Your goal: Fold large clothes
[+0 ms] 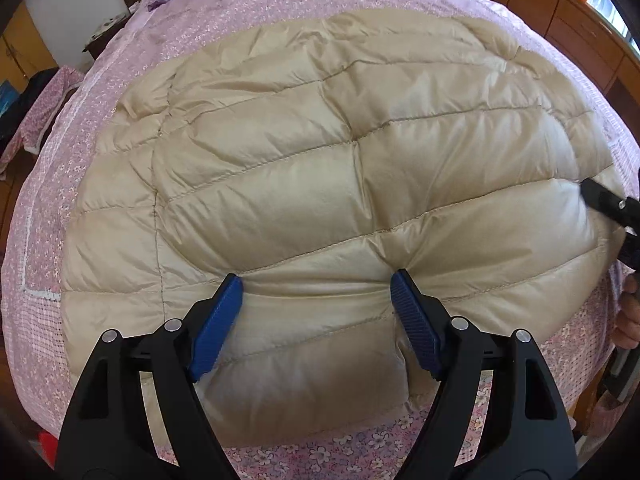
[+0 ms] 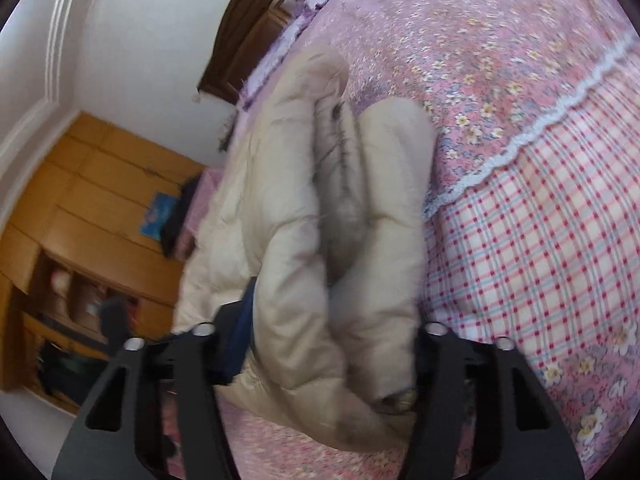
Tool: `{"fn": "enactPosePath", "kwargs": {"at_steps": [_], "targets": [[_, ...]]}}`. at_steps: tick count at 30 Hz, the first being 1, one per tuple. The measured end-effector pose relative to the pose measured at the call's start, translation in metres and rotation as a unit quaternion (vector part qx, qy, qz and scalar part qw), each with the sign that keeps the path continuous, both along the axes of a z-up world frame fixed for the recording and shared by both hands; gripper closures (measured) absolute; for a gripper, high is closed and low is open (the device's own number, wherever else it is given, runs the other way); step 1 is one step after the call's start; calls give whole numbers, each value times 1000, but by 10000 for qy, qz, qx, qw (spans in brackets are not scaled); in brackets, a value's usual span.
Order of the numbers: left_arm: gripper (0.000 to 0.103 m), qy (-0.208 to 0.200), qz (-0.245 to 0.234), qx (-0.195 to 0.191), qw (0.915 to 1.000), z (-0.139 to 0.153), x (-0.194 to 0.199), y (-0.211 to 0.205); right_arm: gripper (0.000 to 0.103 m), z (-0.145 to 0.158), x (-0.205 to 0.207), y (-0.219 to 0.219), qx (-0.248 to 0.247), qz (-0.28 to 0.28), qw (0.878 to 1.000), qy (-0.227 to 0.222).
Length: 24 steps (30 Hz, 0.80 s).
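Note:
A beige quilted down jacket (image 1: 320, 152) lies spread flat on a bed with a pink flowered cover (image 1: 248, 4). My left gripper (image 1: 316, 280) points down at the jacket's near hem, open wide. Its blue fingertips (image 1: 224, 312) dent the padding, and a bulge of fabric sits between them. In the right wrist view a thick folded edge of the jacket (image 2: 304, 208) fills the gap of my right gripper (image 2: 332, 304). The gripper is shut on that fold and its right pad is hidden by fabric. Part of the right gripper (image 1: 608, 204) shows at the jacket's right side.
Wooden cabinets (image 1: 560, 16) line the far right wall. A dark headboard (image 2: 256, 24) and an orange wooden wardrobe (image 2: 88, 216) stand beyond the bed. Pink clothing (image 1: 44, 116) hangs off the bed's left side. A hand (image 1: 632, 312) is at the right edge.

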<state>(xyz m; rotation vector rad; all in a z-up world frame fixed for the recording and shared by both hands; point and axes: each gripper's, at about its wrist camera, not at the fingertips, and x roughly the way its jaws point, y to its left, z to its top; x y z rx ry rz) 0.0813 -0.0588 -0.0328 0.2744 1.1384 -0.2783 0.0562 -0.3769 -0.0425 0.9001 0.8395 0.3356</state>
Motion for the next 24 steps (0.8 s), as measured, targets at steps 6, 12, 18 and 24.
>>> {"fn": "enactPosePath", "kwargs": {"at_steps": [6,12,18,24], "targets": [[27,9,-95,125,9999,-4,0,-6,77,24,-5,3,536,110,9976,-429],[27,3,-228,166,9996,-7,-3,-7,79,64,12,36,806,647,9912,-825],[28,-137,-215,-24,9997,-4,-8,1,81,91,30,64,475,1025,9881,-1041],[34,-612,193,-340,9974,35,-28,47,81,99,27,80,366,1282,9857,-1035]]}}
